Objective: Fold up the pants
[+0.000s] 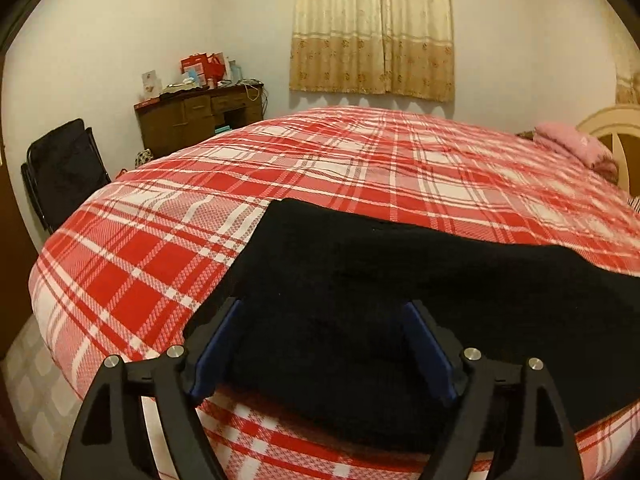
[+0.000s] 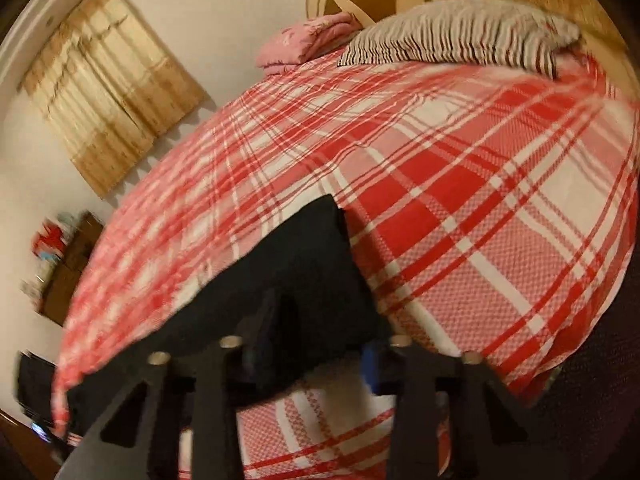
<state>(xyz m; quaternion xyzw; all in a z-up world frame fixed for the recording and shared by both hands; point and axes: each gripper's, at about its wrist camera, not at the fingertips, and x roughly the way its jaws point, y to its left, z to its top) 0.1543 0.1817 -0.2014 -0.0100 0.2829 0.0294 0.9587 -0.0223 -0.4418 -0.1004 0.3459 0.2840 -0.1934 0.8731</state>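
Black pants [image 1: 400,300] lie flat on the red and white plaid bed [image 1: 140,272], near its front edge. My left gripper [image 1: 324,312] is open, its blue-padded fingers [image 1: 218,344] spread just above the near edge of the pants. In the right wrist view the pants [image 2: 304,276] run from a corner at the middle down to the left. My right gripper [image 2: 320,320] is open over that end of the pants; the view is blurred and its fingertips are hard to make out against the black cloth.
A pink folded blanket [image 1: 576,148] and a striped pillow [image 2: 460,36] lie at the head of the bed by the headboard [image 1: 616,132]. A wooden desk [image 1: 200,116] with clutter, a black chair [image 1: 64,168] and a curtain [image 1: 372,28] stand beyond the bed.
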